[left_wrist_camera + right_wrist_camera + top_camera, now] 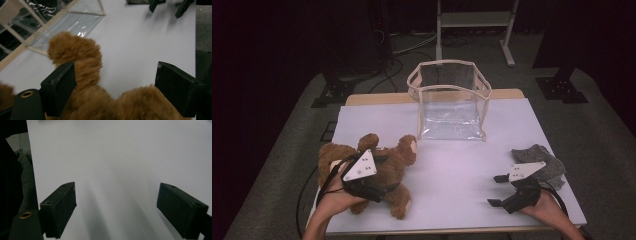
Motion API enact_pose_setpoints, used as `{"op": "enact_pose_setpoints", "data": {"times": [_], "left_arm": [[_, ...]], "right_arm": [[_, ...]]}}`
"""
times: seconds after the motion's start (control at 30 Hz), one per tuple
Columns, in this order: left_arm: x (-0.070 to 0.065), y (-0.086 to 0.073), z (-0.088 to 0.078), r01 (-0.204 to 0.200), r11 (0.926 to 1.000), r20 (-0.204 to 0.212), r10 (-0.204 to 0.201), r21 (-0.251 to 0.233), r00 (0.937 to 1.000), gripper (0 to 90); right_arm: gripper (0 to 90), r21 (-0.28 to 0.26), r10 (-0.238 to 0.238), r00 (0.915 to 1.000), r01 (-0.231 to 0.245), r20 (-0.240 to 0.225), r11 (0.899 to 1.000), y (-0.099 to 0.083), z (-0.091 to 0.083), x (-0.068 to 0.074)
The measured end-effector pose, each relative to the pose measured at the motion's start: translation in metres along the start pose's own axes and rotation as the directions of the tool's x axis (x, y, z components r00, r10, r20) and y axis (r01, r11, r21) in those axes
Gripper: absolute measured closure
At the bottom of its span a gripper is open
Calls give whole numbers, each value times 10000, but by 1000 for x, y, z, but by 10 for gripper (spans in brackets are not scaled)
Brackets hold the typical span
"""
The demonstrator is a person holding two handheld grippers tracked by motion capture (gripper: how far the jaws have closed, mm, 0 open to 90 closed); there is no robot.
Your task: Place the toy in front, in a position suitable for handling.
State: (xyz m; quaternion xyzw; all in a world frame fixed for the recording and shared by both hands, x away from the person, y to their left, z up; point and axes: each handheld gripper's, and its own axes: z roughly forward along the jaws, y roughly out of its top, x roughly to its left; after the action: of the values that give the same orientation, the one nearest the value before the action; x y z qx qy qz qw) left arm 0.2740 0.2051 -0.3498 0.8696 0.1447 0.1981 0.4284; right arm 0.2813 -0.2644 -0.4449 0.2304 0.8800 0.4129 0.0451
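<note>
Left gripper (115, 92) over the teddy bear (382, 167), bag (449, 102) ahead-right.
My jaws stand wide astride the fur, no squeeze yet; right gripper (498, 190) idle, open, empty.

White table (452, 170) with teddy bear (387, 167), clear bag (447, 107), grey cloth (542, 159).

Your teddy bear (379, 167) lies near-left on the table (452, 165); the bag (449, 102) stands far-centre, the cloth (542, 162) near-right, well apart.
</note>
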Motion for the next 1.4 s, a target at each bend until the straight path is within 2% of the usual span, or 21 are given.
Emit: {"op": "enact_pose_setpoints", "data": {"times": [0.13,0.37,0.5,0.77,1.0,1.07,1.13,1.4], "left_arm": [[11,-7,-11,-39,9998,-132,41,176,9999,159],[23,-23,-23,-180,9971,-256,199,741,9995,182],[29,-31,-31,-17,9970,-191,32,779,9998,190],[39,-47,-38,107,9933,-91,-97,1150,9999,190],[43,-58,-30,112,9866,180,-143,1627,9997,189],[45,-62,-23,84,9824,240,-131,1864,9996,190],[46,-63,-19,69,9828,149,-98,1844,9998,190],[44,-56,-7,-294,9710,-272,369,2372,9990,270]], "right_arm": [[145,20,-59,10000,59,-9,10000,0,0,1],[145,11,-76,10000,77,-58,10000,2,2,1],[145,83,-66,9999,67,-85,9999,1,2,1],[145,127,-109,9998,111,-142,9999,2,5,2],[145,162,-111,9998,113,-154,9998,2,6,2],[145,188,-106,9998,109,-155,9998,2,6,2],[145,209,-111,9998,114,-157,9997,2,6,2],[145,271,-134,9998,138,-164,9995,2,8,2]]}}
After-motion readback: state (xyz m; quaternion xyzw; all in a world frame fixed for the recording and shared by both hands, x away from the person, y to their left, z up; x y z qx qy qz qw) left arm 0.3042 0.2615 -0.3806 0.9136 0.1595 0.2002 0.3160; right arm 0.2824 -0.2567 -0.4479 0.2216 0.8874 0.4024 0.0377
